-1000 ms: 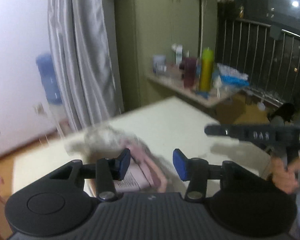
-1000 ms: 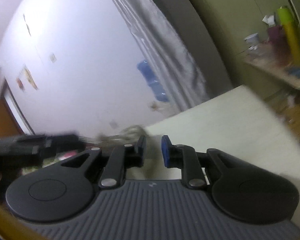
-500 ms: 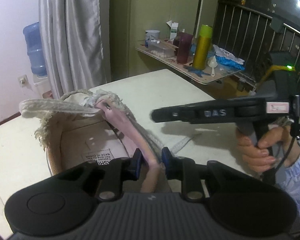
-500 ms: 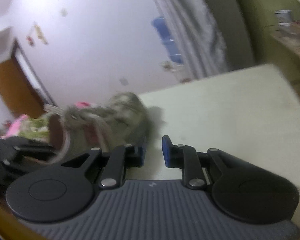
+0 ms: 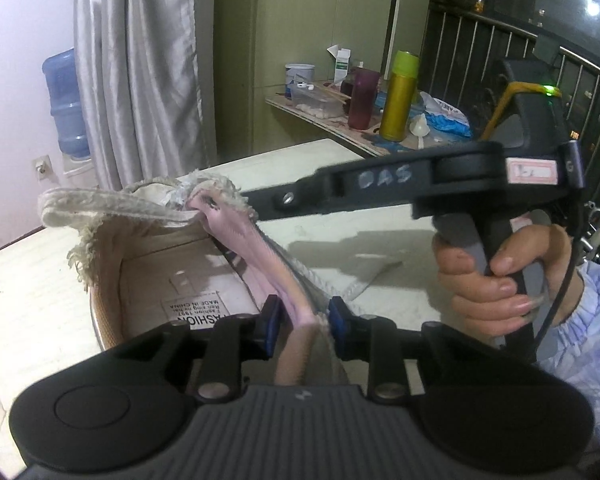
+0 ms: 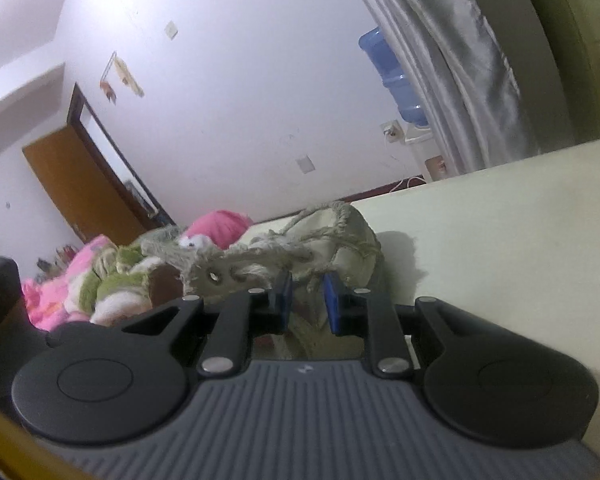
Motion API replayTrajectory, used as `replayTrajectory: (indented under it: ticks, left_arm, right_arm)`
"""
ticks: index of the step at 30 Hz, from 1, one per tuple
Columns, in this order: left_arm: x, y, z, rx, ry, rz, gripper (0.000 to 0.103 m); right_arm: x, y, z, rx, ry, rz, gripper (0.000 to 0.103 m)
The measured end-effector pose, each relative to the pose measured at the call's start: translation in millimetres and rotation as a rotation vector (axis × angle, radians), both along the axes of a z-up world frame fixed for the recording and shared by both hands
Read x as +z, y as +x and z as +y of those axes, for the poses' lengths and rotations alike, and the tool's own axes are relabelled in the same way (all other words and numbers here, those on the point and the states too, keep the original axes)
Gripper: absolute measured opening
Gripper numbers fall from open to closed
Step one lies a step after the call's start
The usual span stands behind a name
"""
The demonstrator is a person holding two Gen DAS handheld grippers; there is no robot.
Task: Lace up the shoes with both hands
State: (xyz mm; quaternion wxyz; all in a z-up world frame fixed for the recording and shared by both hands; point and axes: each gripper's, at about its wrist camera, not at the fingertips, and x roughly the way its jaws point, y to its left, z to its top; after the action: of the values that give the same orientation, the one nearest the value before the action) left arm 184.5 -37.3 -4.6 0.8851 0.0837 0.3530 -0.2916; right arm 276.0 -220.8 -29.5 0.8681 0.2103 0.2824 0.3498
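Observation:
A beige canvas shoe with frayed edges and a pink lining lies on the cream table. My left gripper is shut on the shoe's pink-lined side wall near the heel. A loose grey lace trails onto the table beside it. A hand holds the right gripper, whose fingers reach the shoe's eyelet edge. In the right wrist view the shoe shows its laced front. My right gripper stands narrowly open, with the shoe's side and a lace strand in the gap.
Behind the table a shelf carries a yellow-green bottle, a dark red cup and bags. A grey curtain, a blue water jug and a metal railing stand further back. Pink bedding lies beyond the shoe.
My left gripper went from open to shut on the shoe's side wall. The right gripper swung in from the right and now sits against the shoe's laced front.

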Motion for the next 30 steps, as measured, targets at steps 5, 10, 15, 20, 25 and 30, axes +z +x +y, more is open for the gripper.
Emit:
replayTrajectory:
  ticks: [5, 10, 15, 20, 25, 30]
  left_arm:
    - [-1, -1, 2, -0.001, -0.007, -0.005, 0.029]
    - [-2, -2, 2, -0.004, -0.009, -0.009, 0.029]
    - [-3, -2, 3, -0.007, -0.010, -0.013, 0.029]
    - [-3, -3, 3, -0.003, -0.009, -0.014, 0.029]
    - [-2, -4, 2, -0.002, -0.004, -0.012, 0.030]
    - [-2, -4, 2, -0.009, 0.002, -0.015, 0.030]
  right_arm:
    - [1, -4, -18, 0.032, 0.135, 0.019, 0.030]
    - [4, -6, -12, 0.006, 0.100, -0.023, 0.037]
    - [4, -8, -6, -0.061, 0.068, -0.055, 0.003]
    - [10, -13, -7, -0.134, 0.029, -0.100, 0.000]
    - [5, -9, -24, -0.085, 0.064, -0.062, 0.003]
    - [-4, -20, -22, -0.026, -0.034, -0.130, 0.026]
